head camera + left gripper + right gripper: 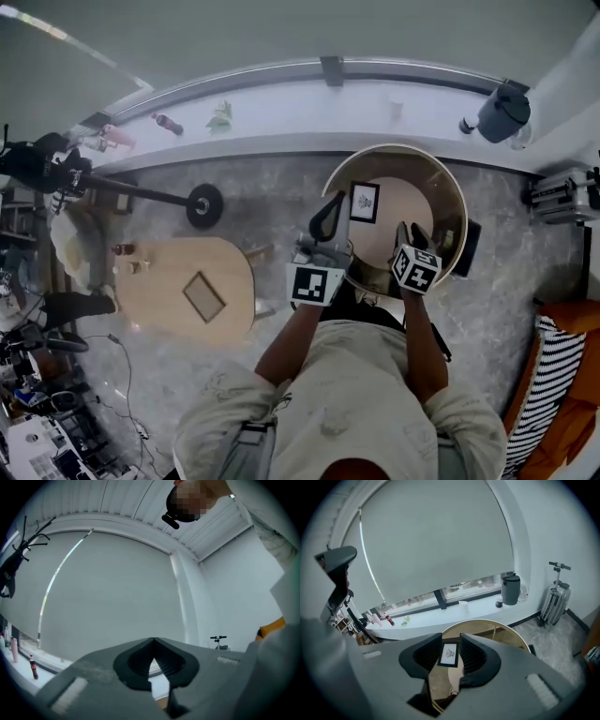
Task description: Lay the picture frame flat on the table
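Picture frame: the picture frame is on the left part of the round table. It has a dark border and a white print, seems to be propped upright facing the person, and is not yet flat.
Left hand-held gripper: the left hand-held gripper is raised, just left of the frame in the head view. Its own camera shows the hand-held gripper with tips pressed together on nothing, aimed up at the blind.
Right hand-held gripper: the right hand-held gripper is over the table's near side with its jaws spread. The frame shows through the gap, well beyond them and untouched.
Weight: probably light, since the frame is small and thin.
Stiffness: the border is likely rigid. A glass pane would be fragile, but I cannot tell whether there is one.
Surface: the smooth border may slip under the pads.
Where to hold: likely the top edge, pinched front to back.
Caution: any back stand is hidden. Lower the frame slowly rather than let it drop.
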`<move>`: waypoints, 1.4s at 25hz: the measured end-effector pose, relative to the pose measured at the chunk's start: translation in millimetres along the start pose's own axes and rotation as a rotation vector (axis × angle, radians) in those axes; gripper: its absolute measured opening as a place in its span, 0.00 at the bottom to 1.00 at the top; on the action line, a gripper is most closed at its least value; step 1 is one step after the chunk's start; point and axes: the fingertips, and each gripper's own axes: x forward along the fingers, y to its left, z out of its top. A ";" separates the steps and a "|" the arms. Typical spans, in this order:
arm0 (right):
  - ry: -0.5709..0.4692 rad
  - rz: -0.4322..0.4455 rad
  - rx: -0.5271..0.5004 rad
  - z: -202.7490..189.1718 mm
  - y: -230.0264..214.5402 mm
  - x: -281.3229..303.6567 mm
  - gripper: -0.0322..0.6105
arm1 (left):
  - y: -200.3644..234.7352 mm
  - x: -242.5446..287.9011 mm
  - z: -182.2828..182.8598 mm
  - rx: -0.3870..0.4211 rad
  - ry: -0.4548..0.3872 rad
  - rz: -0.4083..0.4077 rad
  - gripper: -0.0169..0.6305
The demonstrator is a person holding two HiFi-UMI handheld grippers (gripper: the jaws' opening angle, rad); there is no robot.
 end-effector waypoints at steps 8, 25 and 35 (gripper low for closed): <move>-0.138 0.029 -0.114 38.0 8.7 -60.6 0.24 | -18.3 -36.7 17.6 0.016 -0.022 0.011 0.03; -0.575 0.047 -0.258 155.0 47.9 -184.7 0.24 | -19.9 -64.4 64.6 0.061 -0.081 0.047 0.03; -0.745 0.085 -0.301 179.9 69.3 -231.4 0.21 | -10.6 -77.7 97.5 0.068 -0.148 0.087 0.03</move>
